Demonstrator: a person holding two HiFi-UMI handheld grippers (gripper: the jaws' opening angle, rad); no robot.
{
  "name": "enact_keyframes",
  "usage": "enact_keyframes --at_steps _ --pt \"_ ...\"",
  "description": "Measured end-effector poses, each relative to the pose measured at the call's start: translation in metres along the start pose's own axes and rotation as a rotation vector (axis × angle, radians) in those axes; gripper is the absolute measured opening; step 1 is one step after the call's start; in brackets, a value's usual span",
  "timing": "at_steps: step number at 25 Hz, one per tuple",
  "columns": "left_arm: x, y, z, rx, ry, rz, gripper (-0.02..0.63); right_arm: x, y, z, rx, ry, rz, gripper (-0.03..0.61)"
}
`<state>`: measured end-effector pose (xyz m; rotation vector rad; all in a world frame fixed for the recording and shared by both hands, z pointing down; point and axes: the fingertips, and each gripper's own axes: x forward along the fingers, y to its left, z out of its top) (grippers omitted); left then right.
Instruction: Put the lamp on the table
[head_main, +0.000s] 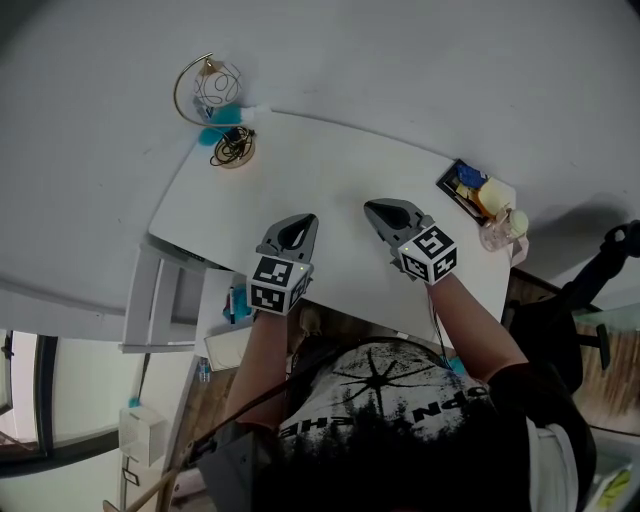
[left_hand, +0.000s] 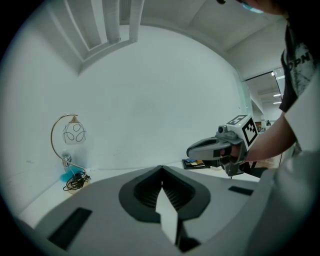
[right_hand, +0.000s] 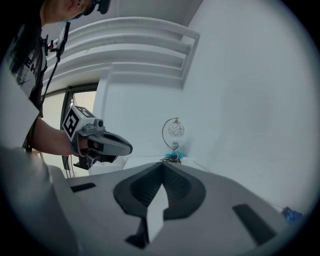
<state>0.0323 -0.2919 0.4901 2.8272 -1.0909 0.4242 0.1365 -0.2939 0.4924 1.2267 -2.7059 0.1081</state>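
Over the table (head_main: 340, 180), left gripper (head_main: 308, 220) and right gripper (head_main: 372, 207) closed, empty; lamp (head_main: 217, 90) at far corner.

The lamp (head_main: 217, 88) has a thin gold stem that curves up into an arch, with a round wire-cage shade hanging from its tip. It stands upright on a small round base, and a dark cord lies coiled on that base. It sits on the far left corner of the white desk (head_main: 330, 185), close to the wall, well apart from the desk's near edge.
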Motion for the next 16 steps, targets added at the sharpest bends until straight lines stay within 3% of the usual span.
enact_keyframes --at_steps 16 --pt "-0.003 -0.026 -0.014 0.016 0.037 -0.012 0.015 -0.013 0.021 -0.014 -0.046 0.036 0.04 0.018"
